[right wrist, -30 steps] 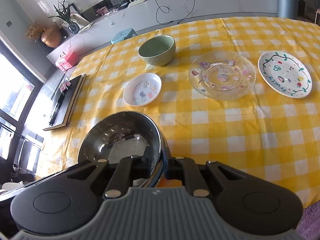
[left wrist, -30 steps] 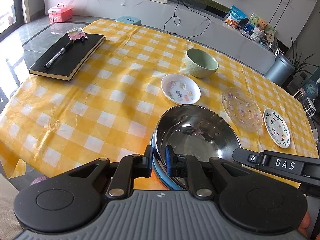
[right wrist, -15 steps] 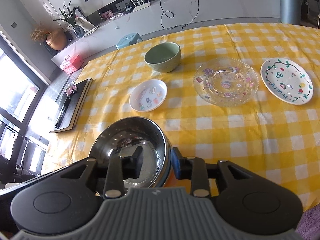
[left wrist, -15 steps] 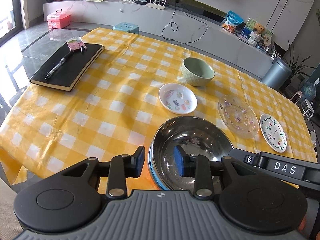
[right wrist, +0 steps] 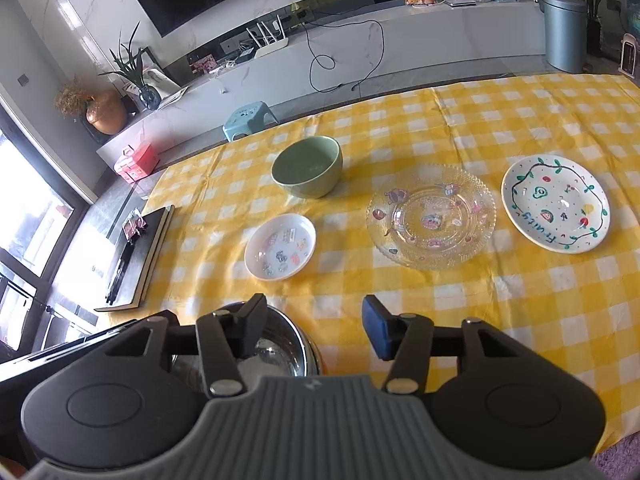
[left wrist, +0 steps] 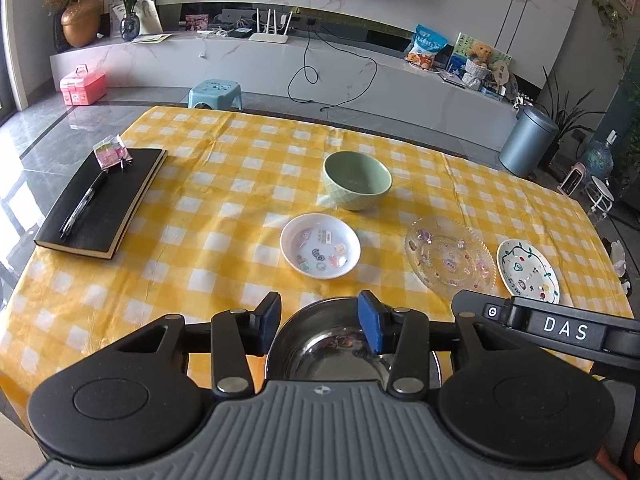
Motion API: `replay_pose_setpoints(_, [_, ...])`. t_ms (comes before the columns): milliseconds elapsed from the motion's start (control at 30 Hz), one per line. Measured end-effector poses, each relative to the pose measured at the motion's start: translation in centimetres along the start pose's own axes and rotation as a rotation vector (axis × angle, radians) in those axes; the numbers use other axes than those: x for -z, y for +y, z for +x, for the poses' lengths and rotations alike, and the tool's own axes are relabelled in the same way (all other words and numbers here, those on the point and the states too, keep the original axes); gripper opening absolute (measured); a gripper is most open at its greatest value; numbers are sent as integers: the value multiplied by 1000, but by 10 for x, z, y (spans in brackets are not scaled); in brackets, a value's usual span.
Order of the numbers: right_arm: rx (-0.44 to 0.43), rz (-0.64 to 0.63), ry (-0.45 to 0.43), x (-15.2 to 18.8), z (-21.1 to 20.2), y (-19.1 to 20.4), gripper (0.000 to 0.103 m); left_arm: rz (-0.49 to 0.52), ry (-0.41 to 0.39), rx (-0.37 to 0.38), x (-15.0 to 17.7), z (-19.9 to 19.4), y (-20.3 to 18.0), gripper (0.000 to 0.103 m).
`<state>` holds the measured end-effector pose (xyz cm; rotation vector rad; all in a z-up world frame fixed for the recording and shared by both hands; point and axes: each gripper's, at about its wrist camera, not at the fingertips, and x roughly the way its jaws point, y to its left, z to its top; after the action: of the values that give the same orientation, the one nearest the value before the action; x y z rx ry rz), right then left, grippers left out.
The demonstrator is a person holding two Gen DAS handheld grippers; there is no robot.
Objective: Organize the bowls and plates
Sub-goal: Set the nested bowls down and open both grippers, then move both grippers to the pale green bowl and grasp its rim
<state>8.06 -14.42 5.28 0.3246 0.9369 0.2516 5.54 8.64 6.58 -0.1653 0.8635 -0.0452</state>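
A steel bowl (left wrist: 336, 344) sits at the near table edge, below both grippers; it also shows in the right wrist view (right wrist: 276, 356). My left gripper (left wrist: 320, 326) is open and empty above it. My right gripper (right wrist: 314, 330) is open and empty, just right of the bowl. Farther back lie a green bowl (left wrist: 357, 179) (right wrist: 307, 172), a small white sticker plate (left wrist: 320, 251) (right wrist: 280, 246), a clear glass plate (left wrist: 449, 257) (right wrist: 431, 216) and a white fruit-painted plate (left wrist: 527, 270) (right wrist: 556, 204).
A yellow checked tablecloth (left wrist: 208, 248) covers the table. A black notebook with a pen (left wrist: 100, 202) lies at the left. The right gripper's body (left wrist: 560, 330) reaches in at the right of the left wrist view.
Both grippers have opened off the steel bowl's rim and risen, pulling back toward me. The bowl stays on the table.
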Motion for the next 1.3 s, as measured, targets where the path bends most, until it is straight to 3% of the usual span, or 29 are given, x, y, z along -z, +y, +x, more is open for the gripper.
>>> replay_pose_setpoints(367, [19,22,11,-35,31,-18,55,95,24,0,-41,36,-10,59])
replay_pose_setpoints(800, [19,70,43,-94,101,-26,55,135,81,3,-100,107,-13,59])
replay_pose_setpoints(1133, [26,71,68,-132,170,-17,37,162,132,-19,-127,181,-16,55])
replay_pose_setpoints(1300, [25,76,94,-137,198,-16,31,100,158,-20,-132,210,-6,55])
